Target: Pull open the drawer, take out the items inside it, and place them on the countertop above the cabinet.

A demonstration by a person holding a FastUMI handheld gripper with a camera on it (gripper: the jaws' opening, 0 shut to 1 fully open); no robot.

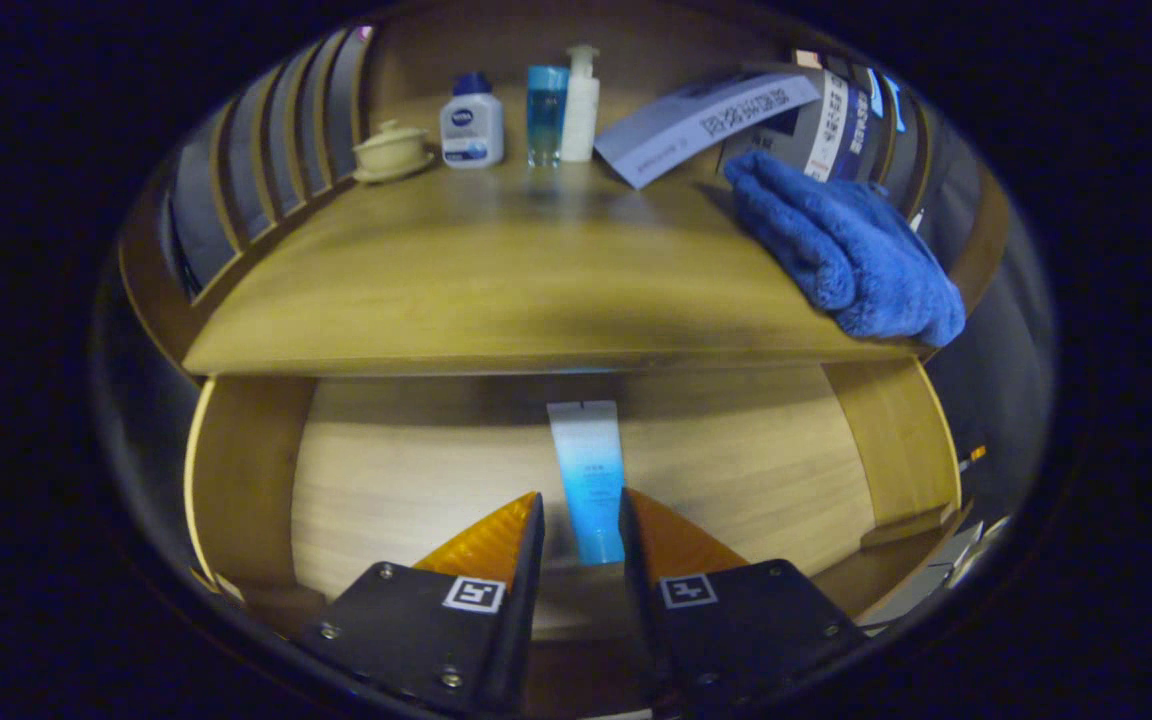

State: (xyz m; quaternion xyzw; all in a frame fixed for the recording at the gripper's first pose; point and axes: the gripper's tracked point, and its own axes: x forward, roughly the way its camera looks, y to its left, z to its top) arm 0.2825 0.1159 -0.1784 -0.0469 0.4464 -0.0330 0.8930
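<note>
Tongs (581, 510) astride unreadably labelled tube (588, 470)

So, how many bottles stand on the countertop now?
3, in a row at the back of the countertop: a white bottle with blue cap, a clear blue bottle, a white pump bottle. The gripper straddles the tube, not clamped.

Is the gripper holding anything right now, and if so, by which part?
Cannot tell for sure. The gripper has its fingers on either side of the lower end of the blue tube lying in the open drawer, but firm contact isn't visible.
</note>
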